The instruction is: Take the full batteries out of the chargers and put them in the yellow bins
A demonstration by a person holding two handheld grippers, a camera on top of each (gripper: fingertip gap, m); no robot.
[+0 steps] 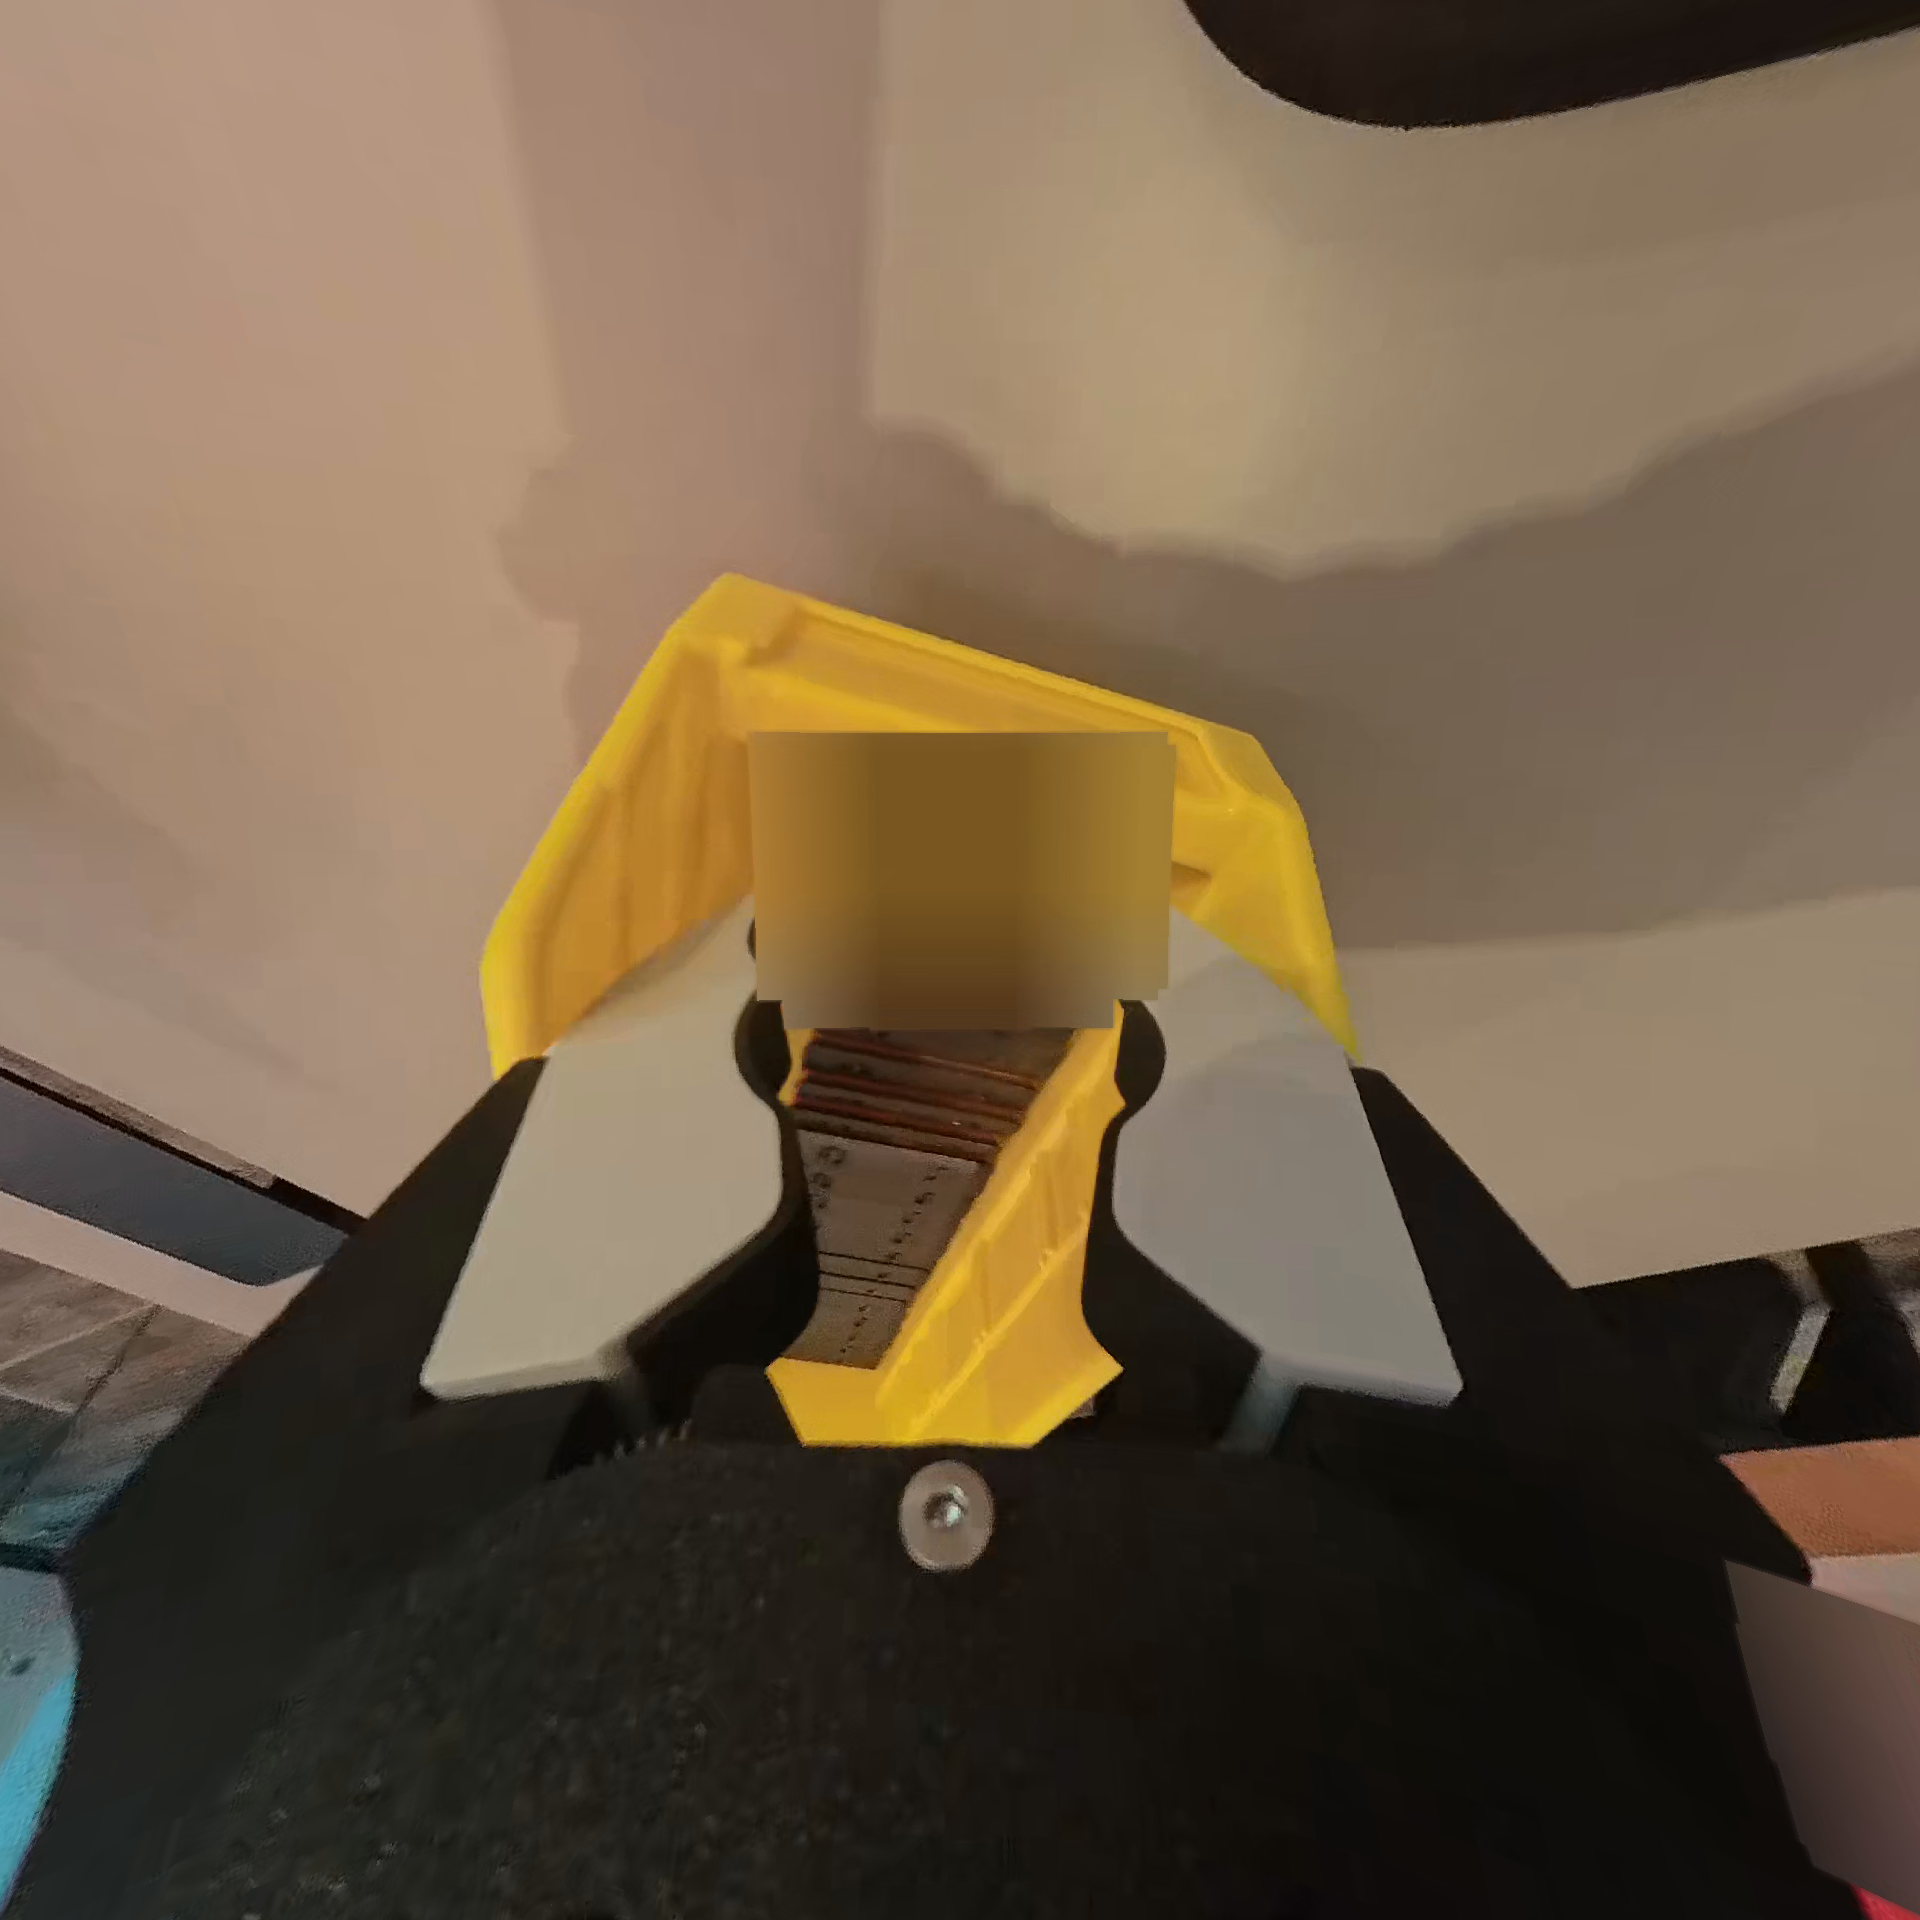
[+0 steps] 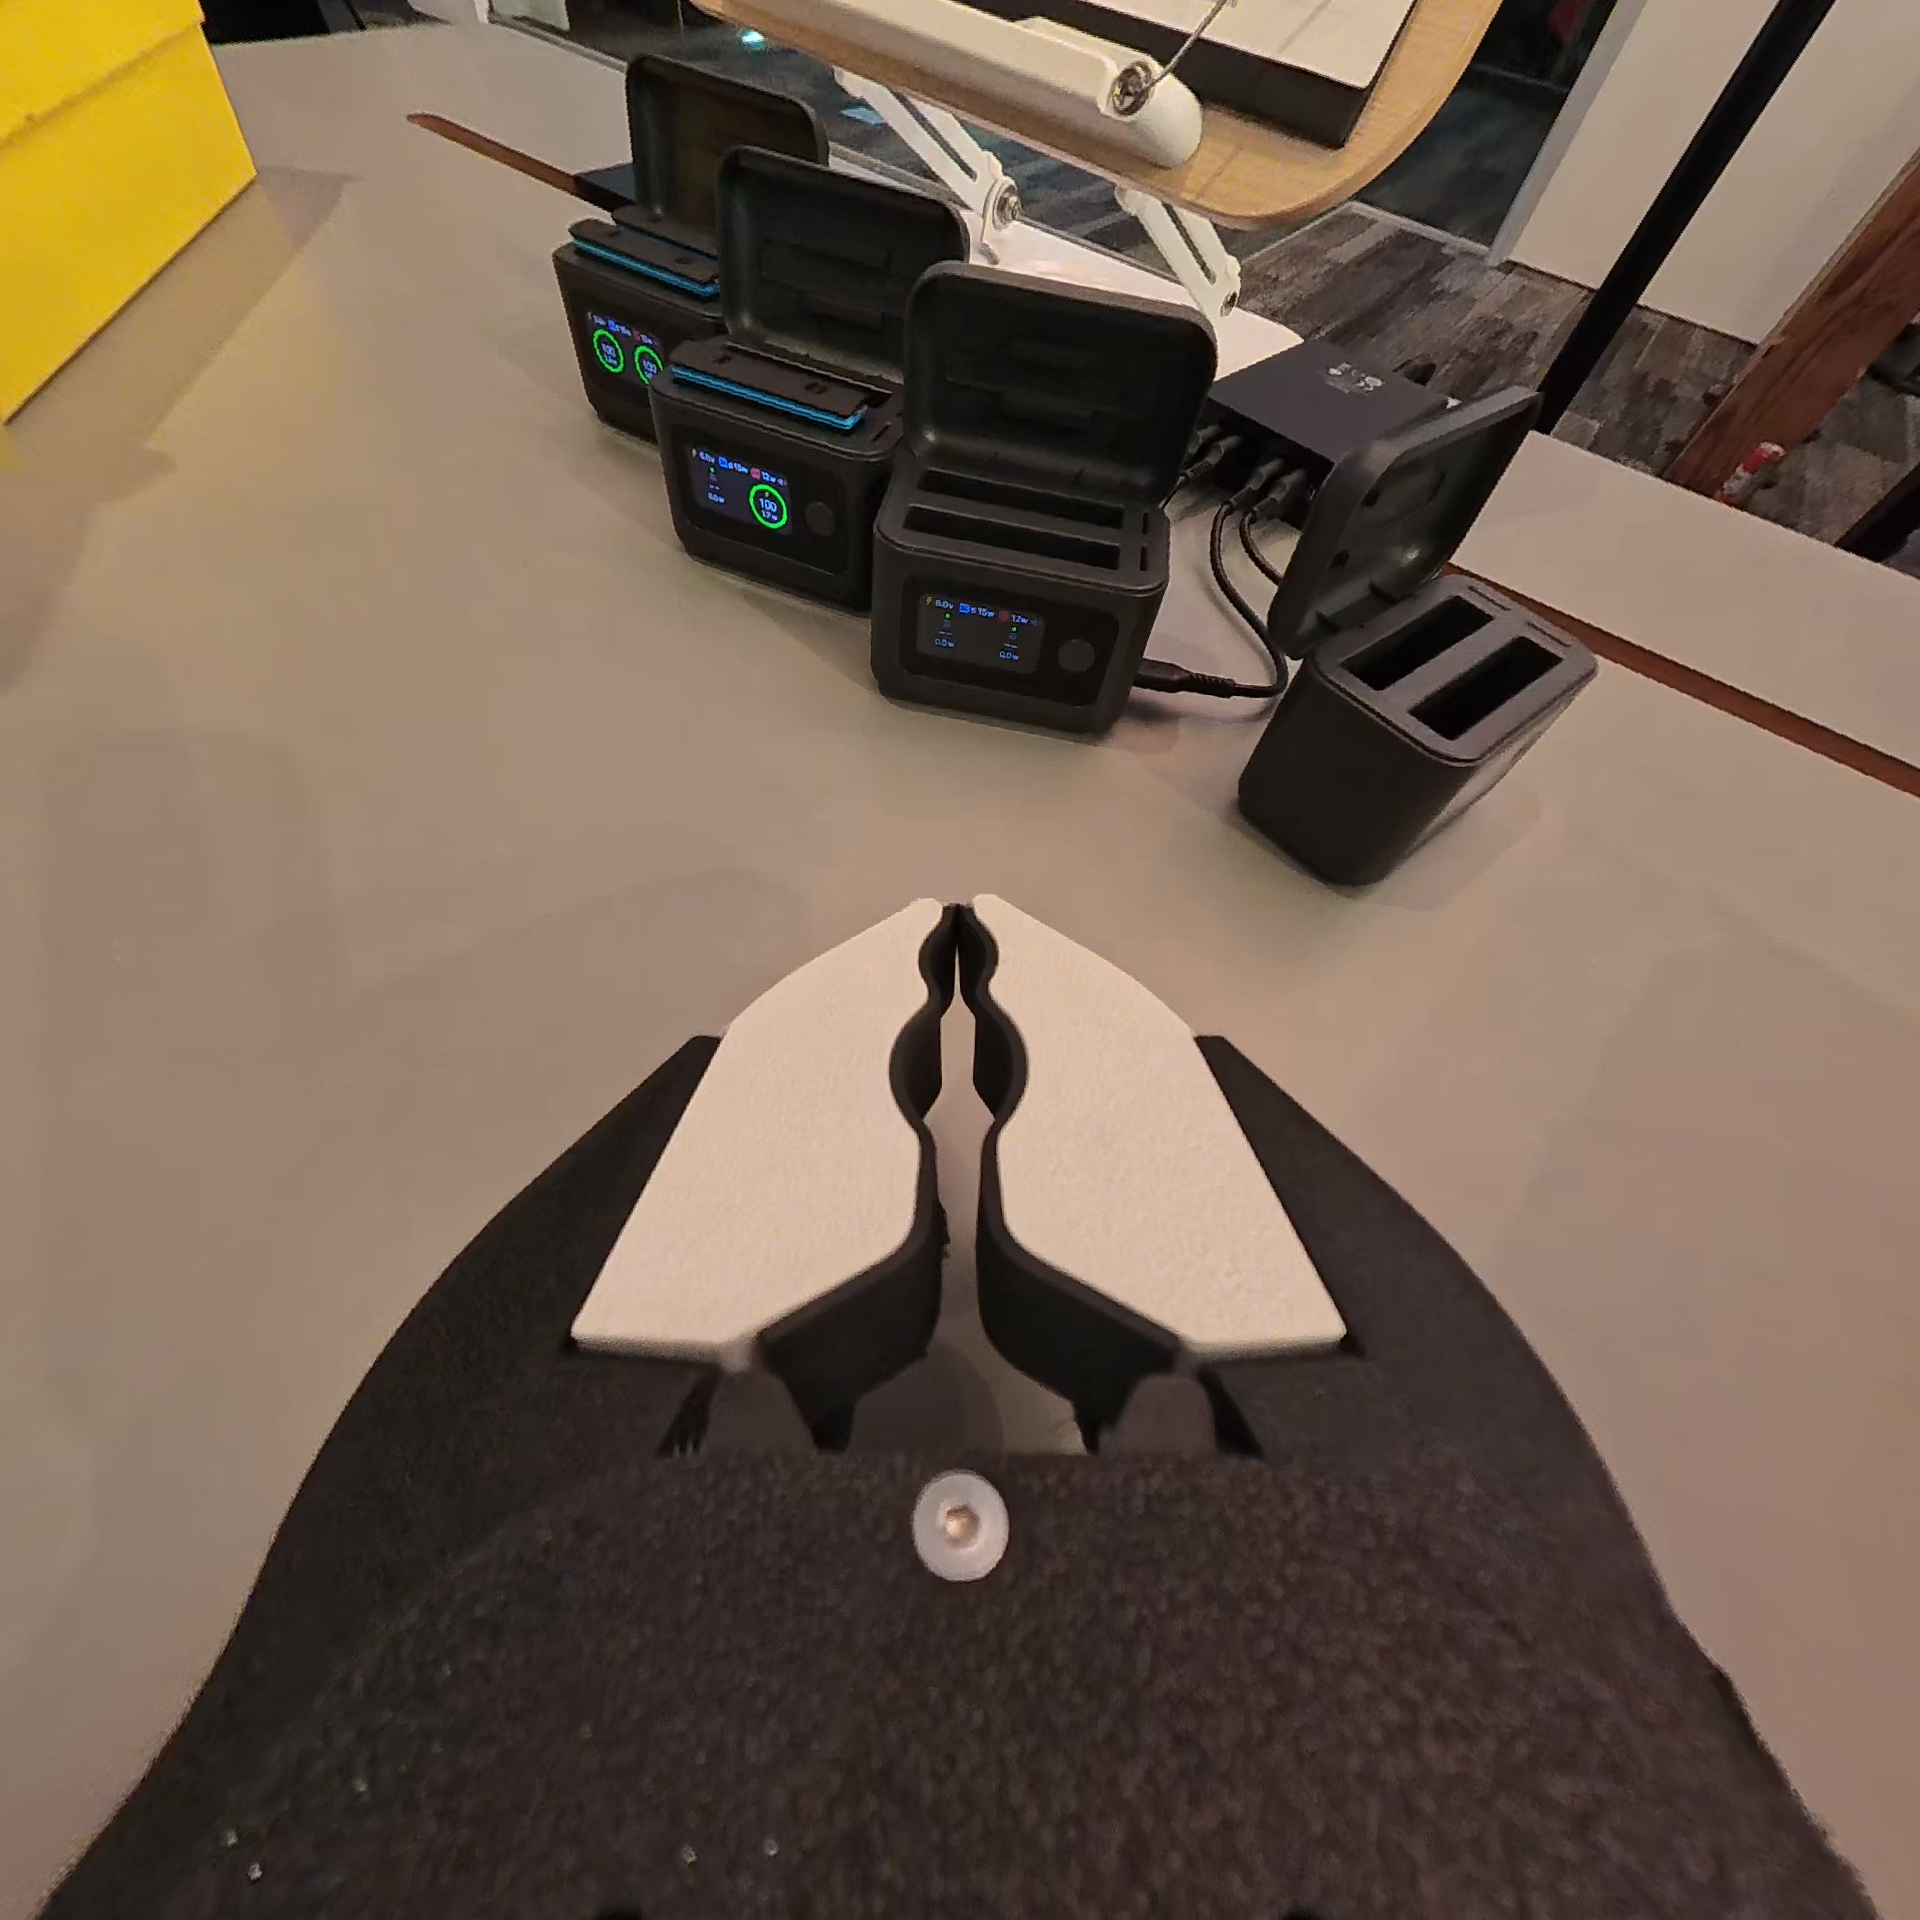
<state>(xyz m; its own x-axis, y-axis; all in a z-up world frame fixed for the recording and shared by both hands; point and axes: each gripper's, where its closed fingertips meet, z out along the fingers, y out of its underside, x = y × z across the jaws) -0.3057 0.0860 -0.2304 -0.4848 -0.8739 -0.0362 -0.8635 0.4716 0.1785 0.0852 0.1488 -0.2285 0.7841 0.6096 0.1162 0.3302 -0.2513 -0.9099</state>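
Observation:
In the left wrist view a yellow bin point(image 1: 623, 831) lies just below my left gripper point(image 1: 961, 966). Several dark batteries point(image 1: 914, 1143) are stacked inside it. The jaws stand apart, and a blurred patch covers the space between the tips. In the right wrist view my right gripper point(image 2: 961, 912) is shut and empty above the pale table point(image 2: 364, 727). Beyond it stand several black chargers with lids up. The farthest charger point(image 2: 623, 343) and the second charger point(image 2: 769, 509) each hold a blue-edged battery point(image 2: 769, 400). The third charger point(image 2: 1008, 644) and the turned fourth charger point(image 2: 1403, 748) show empty slots.
A yellow box point(image 2: 104, 156) sits at the far left of the table in the right wrist view. A black power hub point(image 2: 1330, 400) with cables point(image 2: 1236, 582) lies behind the chargers. A white jointed arm point(image 2: 1039, 73) under a wooden board hangs above them. The black power hub point(image 2: 1330, 400) is closer to my right gripper, around 35 centimetres from its tips; the left tips are 50 centimetres off.

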